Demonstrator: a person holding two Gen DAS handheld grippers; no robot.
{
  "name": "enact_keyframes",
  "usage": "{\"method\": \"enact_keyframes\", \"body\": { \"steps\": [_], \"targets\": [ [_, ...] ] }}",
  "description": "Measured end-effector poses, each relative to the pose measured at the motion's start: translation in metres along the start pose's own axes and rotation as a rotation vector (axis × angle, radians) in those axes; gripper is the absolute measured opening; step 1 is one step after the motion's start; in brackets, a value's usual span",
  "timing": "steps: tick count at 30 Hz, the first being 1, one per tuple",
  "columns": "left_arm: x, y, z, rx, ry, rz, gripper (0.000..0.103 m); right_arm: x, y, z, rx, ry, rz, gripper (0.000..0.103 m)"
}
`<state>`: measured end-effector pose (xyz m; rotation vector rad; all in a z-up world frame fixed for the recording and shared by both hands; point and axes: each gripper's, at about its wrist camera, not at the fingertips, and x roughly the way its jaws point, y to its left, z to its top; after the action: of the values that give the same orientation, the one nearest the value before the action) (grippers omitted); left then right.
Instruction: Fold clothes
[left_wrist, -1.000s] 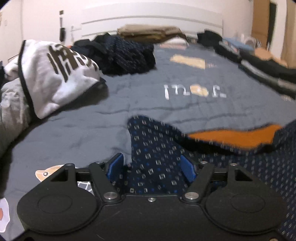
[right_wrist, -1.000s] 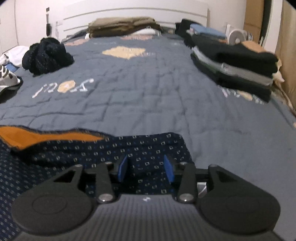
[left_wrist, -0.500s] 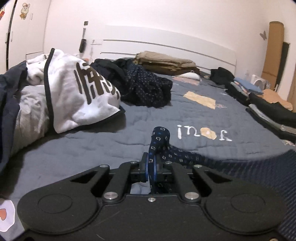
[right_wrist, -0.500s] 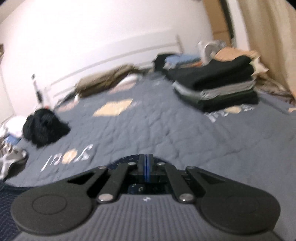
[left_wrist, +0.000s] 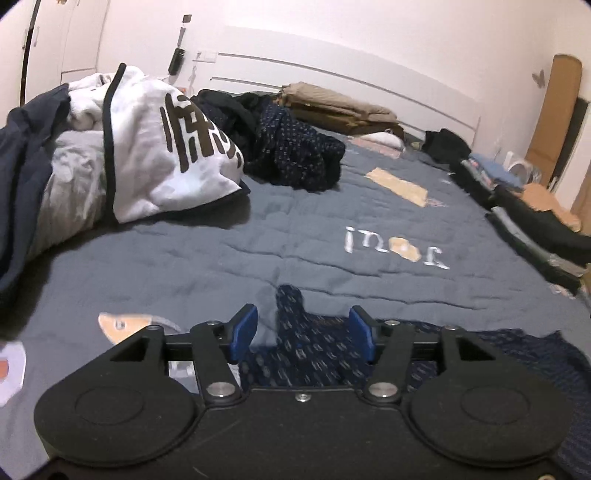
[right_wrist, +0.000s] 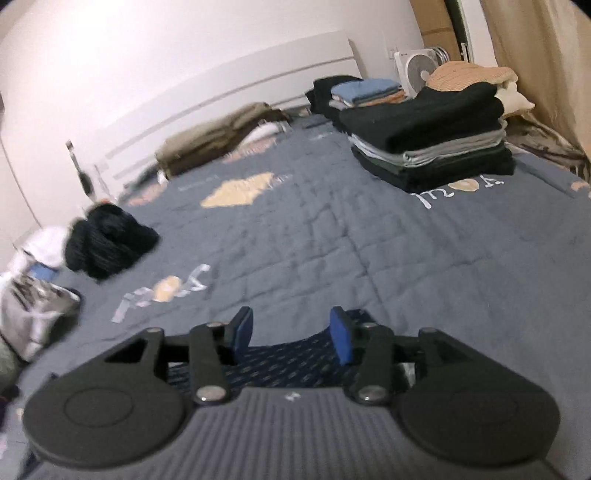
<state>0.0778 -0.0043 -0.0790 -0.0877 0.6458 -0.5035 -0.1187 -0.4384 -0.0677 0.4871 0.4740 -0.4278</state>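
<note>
Right now your left gripper (left_wrist: 303, 332) has its jaws wide apart w/ a raised fold of the navy patterned garment (left_wrist: 314, 350) poking up between the blue pads (left_wrist: 243, 330), not pinched. That garment lies on the grey-blue quilt (left_wrist: 258, 251) at the near edge, running off to the right under the gripper. Your right gripper (right_wrist: 291, 334) is also spread wide, nothing clamped; the same garment's edge (right_wrist: 280, 363) sits under and between its pads, flat on the quilt. Far left in the left wrist view there's a white top w/ dark lettering (left_wrist: 173, 147) heaped on other clothes, and a crumpled navy piece (left_wrist: 299, 151) behind it. Right wrist view shows a stack of folded clothes (right_wrist: 432, 140) well apart, near the bed's right side.
</note>
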Motion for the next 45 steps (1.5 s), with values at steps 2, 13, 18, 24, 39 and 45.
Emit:
{"method": "enact_keyframes", "body": {
  "steps": [2,13,18,24,39,45],
  "targets": [
    [-0.012,-0.005,-0.007,-0.003,0.015,-0.019,0.058,-0.02,0.004,-0.006,0.005,0.001,0.013,0.046],
    [-0.096,-0.004,-0.067,-0.101,-0.001,-0.058,0.068,-0.115,-0.015,-0.082,0.073,0.009,0.002,0.049],
    [-0.12,0.005,-0.093,-0.2,0.007,-0.045,0.07,-0.14,-0.037,-0.115,0.221,0.033,-0.033,0.05],
    [-0.135,0.003,-0.12,-0.236,0.028,-0.036,0.07,-0.163,-0.071,-0.15,0.51,0.026,-0.034,0.05],
    [-0.136,-0.049,-0.133,-0.099,0.027,-0.161,0.07,-0.142,-0.102,-0.185,0.855,0.056,-0.033,0.049],
    [-0.132,-0.063,-0.135,-0.05,0.033,-0.183,0.07,-0.128,-0.113,-0.19,0.944,0.067,0.013,0.011]
  ]
}}
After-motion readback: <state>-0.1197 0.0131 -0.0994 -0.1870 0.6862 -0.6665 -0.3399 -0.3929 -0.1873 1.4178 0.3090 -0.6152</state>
